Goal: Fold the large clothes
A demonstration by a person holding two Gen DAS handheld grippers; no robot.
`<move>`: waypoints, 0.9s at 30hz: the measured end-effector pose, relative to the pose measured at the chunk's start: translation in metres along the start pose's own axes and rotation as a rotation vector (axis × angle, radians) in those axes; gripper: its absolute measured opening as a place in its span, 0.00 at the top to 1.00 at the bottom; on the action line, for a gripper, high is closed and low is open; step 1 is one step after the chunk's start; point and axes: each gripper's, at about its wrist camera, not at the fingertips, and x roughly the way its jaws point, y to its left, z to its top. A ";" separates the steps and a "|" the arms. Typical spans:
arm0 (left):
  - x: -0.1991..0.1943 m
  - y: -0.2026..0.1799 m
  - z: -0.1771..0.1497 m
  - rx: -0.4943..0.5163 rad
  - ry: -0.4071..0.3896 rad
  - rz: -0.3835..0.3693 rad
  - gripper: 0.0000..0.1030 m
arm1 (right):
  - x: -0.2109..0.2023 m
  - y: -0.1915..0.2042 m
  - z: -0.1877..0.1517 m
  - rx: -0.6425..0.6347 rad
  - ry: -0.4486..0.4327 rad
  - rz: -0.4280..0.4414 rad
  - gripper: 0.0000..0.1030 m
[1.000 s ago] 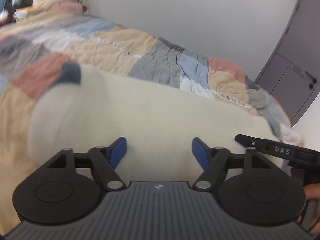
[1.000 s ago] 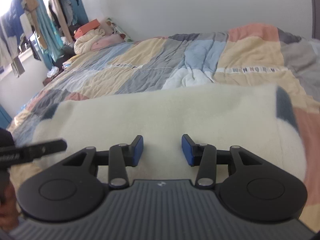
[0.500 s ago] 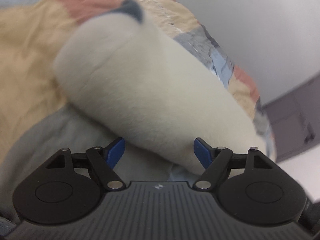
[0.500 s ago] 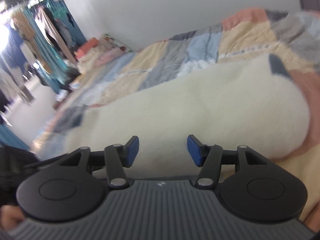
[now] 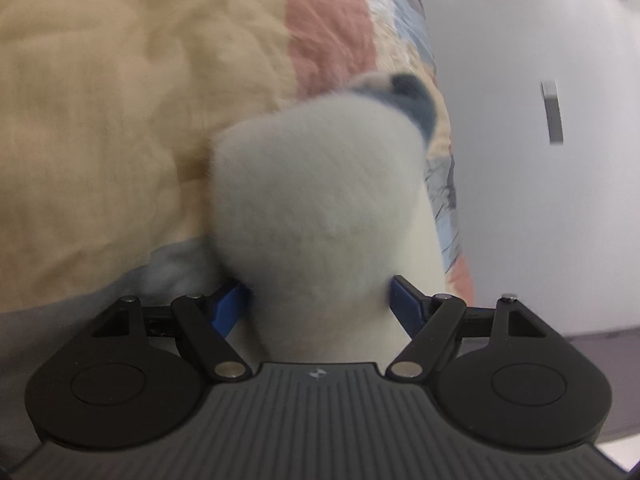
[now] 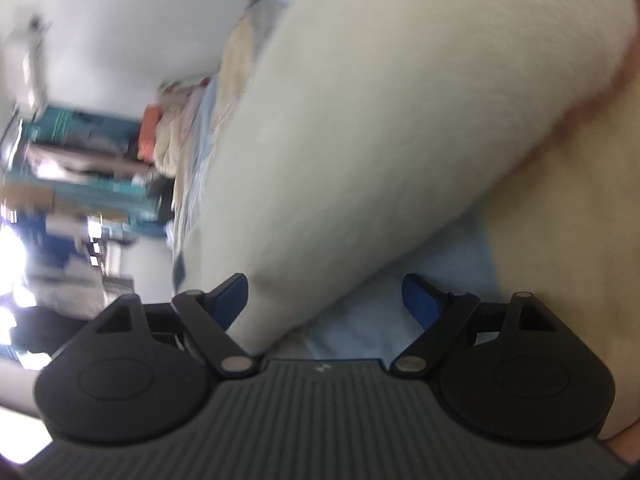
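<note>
A thick cream fleece garment (image 5: 320,184) lies folded into a bulky roll on the patchwork quilt (image 5: 100,100). Its end carries a dark blue-grey trim (image 5: 416,96). My left gripper (image 5: 316,304) is rolled on its side and straddles this end, jaws wide, the fleece filling the gap and brushing both blue pads. In the right wrist view the same fleece (image 6: 380,100) runs up and away. My right gripper (image 6: 324,296) is also rolled and its jaws are opening. The fleece edge sits against the left pad (image 6: 232,296), with pale blue quilt showing before the other pad.
The quilt (image 6: 560,220) spreads under and around the garment. A white wall (image 5: 540,200) stands beyond the bed edge. A heap of bedding (image 6: 168,140) and hanging clothes (image 6: 80,160) sit at the far end of the room, blurred.
Both views have rolled sideways and dropped closer to the bed. The left gripper now has the fleece's end between its jaws. The right jaws have spread much wider.
</note>
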 end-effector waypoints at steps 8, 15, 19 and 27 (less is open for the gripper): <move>-0.006 -0.005 -0.002 -0.011 -0.026 -0.137 0.23 | -0.030 -0.008 0.009 0.091 -0.201 0.052 0.17; 0.010 0.007 0.005 -0.090 -0.009 -0.081 0.23 | -0.038 -0.024 0.020 0.103 -0.303 -0.094 0.15; 0.021 -0.004 0.011 -0.083 -0.063 -0.054 0.23 | -0.026 -0.023 0.028 0.081 -0.317 -0.101 0.15; 0.005 -0.021 0.005 0.098 -0.112 -0.005 0.55 | -0.035 -0.006 0.028 -0.067 -0.377 -0.156 0.47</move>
